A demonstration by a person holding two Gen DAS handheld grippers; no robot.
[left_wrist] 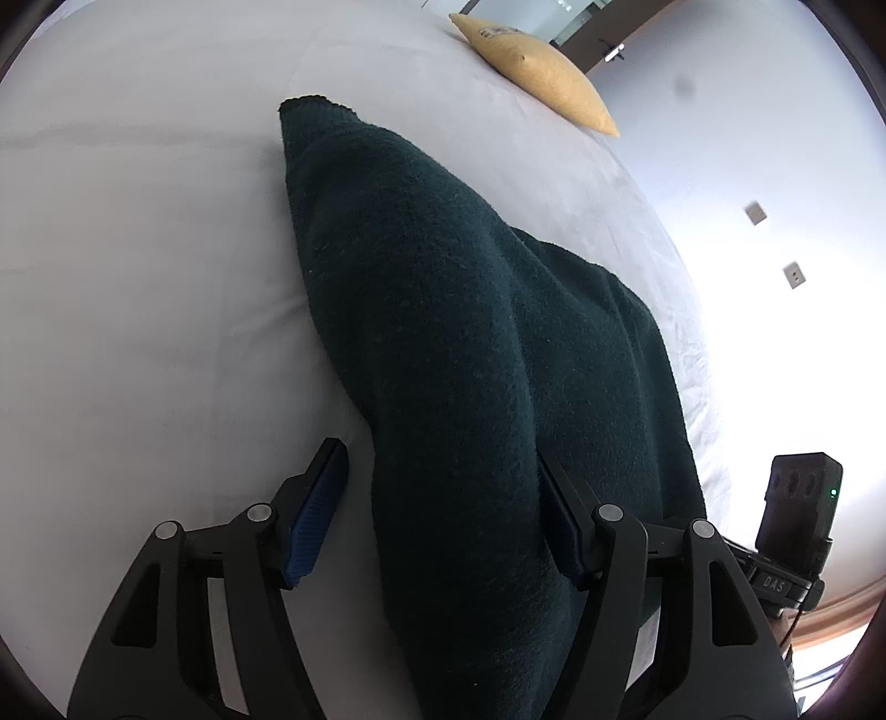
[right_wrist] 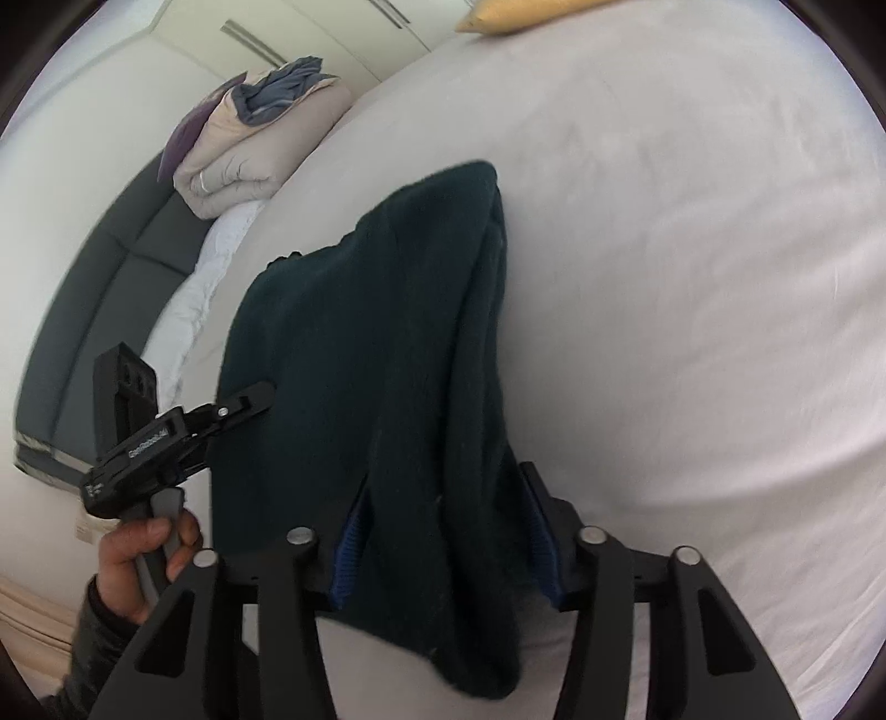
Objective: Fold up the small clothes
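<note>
A dark green knitted garment [left_wrist: 454,343] lies in a long bunched fold on the white bed sheet [left_wrist: 138,249]. My left gripper [left_wrist: 443,498] is open, its blue-padded fingers [left_wrist: 313,526] either side of the garment's near end; the cloth passes between them and hides the right pad. In the right wrist view the same garment [right_wrist: 387,360] runs between the fingers of my right gripper [right_wrist: 443,531], which is open wide around a thick bunch of cloth. The left gripper [right_wrist: 243,399] shows at the garment's left edge, held by a hand [right_wrist: 144,559].
A yellow pillow [left_wrist: 542,72] lies at the far end of the bed, also at the top of the right wrist view [right_wrist: 526,11]. A folded beige and blue duvet [right_wrist: 255,133] sits on a dark bench beside the bed. The bed's edge runs along the right in the left wrist view.
</note>
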